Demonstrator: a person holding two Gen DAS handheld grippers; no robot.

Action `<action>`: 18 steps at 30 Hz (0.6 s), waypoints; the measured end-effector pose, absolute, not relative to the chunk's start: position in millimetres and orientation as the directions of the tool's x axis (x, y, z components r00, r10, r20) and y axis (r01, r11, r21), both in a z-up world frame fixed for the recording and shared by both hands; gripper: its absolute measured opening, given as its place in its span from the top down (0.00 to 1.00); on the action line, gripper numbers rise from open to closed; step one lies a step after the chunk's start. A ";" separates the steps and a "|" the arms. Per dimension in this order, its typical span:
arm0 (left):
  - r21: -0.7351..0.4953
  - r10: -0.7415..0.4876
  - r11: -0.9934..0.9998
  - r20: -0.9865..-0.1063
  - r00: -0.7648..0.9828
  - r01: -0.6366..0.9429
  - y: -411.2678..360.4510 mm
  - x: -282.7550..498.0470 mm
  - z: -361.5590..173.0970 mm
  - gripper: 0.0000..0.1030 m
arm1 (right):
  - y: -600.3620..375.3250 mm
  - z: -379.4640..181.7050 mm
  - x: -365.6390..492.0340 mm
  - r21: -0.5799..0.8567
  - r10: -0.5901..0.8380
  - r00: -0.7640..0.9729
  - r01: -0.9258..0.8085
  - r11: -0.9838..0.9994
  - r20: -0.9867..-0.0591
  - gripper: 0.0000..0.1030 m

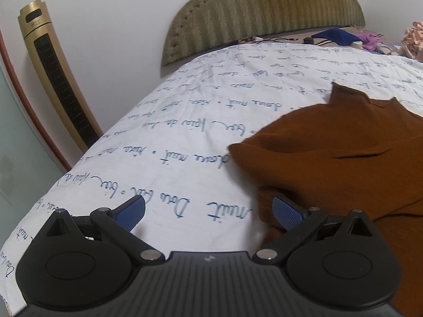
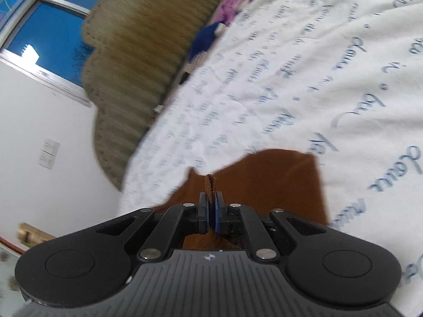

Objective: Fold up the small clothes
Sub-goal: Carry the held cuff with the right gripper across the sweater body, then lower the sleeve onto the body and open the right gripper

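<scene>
Brown garment [image 1: 343,153]: in my left wrist view I am seeing it lying on the bed, spreading from the middle of the frame out to the right edge, with one rounded corner pointing left across the sheet.
Bed sheet [image 1: 185,121]: I am looking across white fabric printed with blue handwriting, running away toward an olive padded headboard [image 1: 264,13].
Left gripper [image 1: 208,211]: I am holding its fingers wide apart and gripping nothing; the left blue pad [image 1: 132,211] is hovering over bare sheet, the right pad [image 1: 286,212] is sitting against the near edge of the garment.
Background left: a gold tower fan [image 1: 53,79] is standing by the wall beside the bed; blue and purple clothes [image 1: 343,37] are lying near the headboard.
Right wrist view: the camera is rolling sideways and the picture is blurring, so the bed is tilting across the frame.
Right gripper [image 2: 211,211]: I am keeping its fingers nearly together, pinching a thin raised fold of the brown garment [image 2: 277,185] that is sticking up between the pads.
Garment in right view: it is hanging or draping just behind the fingers, probably lifted off the sheet at the pinched edge.
</scene>
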State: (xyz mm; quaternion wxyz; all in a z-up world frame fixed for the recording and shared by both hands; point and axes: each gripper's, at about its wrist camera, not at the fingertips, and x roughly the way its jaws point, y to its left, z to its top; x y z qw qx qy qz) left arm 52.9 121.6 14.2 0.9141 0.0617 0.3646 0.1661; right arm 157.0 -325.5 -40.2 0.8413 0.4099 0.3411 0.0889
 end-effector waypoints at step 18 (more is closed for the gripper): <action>0.169 0.245 0.970 -0.681 0.690 -0.178 80.5 40.4 6.9 0.00 | -252.4 -41.3 134.5 0.411 0.305 0.725 -0.034 0.911 -0.617 0.45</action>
